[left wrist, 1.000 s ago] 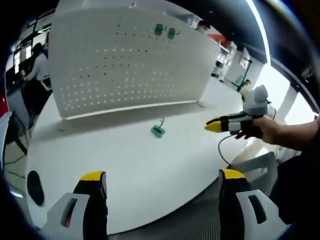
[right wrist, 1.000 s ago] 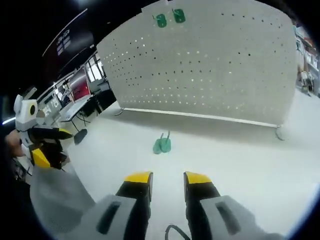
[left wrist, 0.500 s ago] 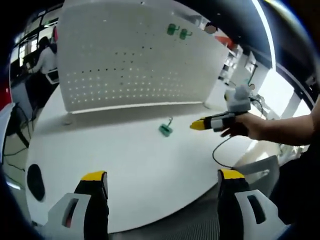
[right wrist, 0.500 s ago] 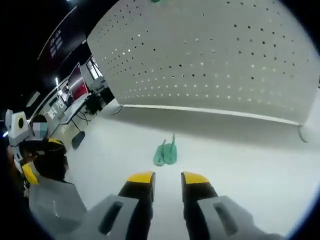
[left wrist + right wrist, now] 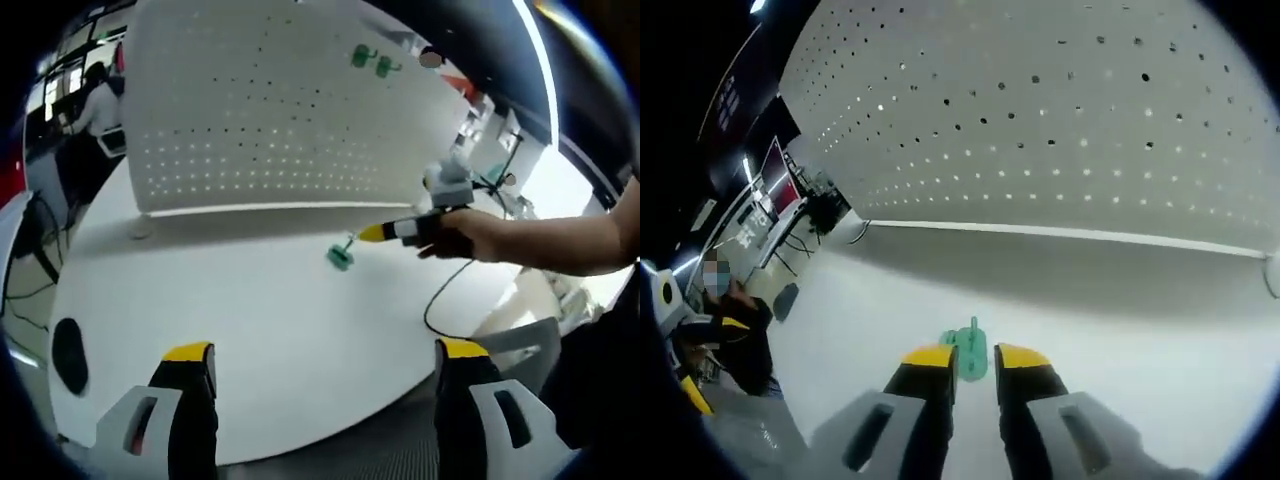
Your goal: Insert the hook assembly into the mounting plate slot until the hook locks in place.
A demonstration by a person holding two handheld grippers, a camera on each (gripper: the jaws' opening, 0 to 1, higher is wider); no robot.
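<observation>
A small green hook [image 5: 340, 258] lies on the white table [image 5: 250, 320] in front of the upright white perforated plate [image 5: 270, 110]. Two more green hooks [image 5: 370, 60] hang near the plate's top edge. In the left gripper view my left gripper [image 5: 325, 350] stands wide open over the table's near edge, with nothing between its jaws. A hand [image 5: 465, 235] brings my right gripper [image 5: 378, 233] in from the right, its yellow tip just short of the hook. In the right gripper view the right gripper [image 5: 976, 358] has a narrow gap, and the hook [image 5: 968, 345] lies just beyond the tips.
A black round disc [image 5: 68, 355] sits on the table's left part. A cable [image 5: 440, 300] trails from the right gripper over the table edge by a grey chair [image 5: 520, 340]. A person [image 5: 100, 100] sits far back left. The plate's foot [image 5: 140, 232] rests on the table.
My right gripper has moved forward and down to the lying hook, which now sits at its tips. The left gripper has stayed wide open; its view has shifted only slightly.
</observation>
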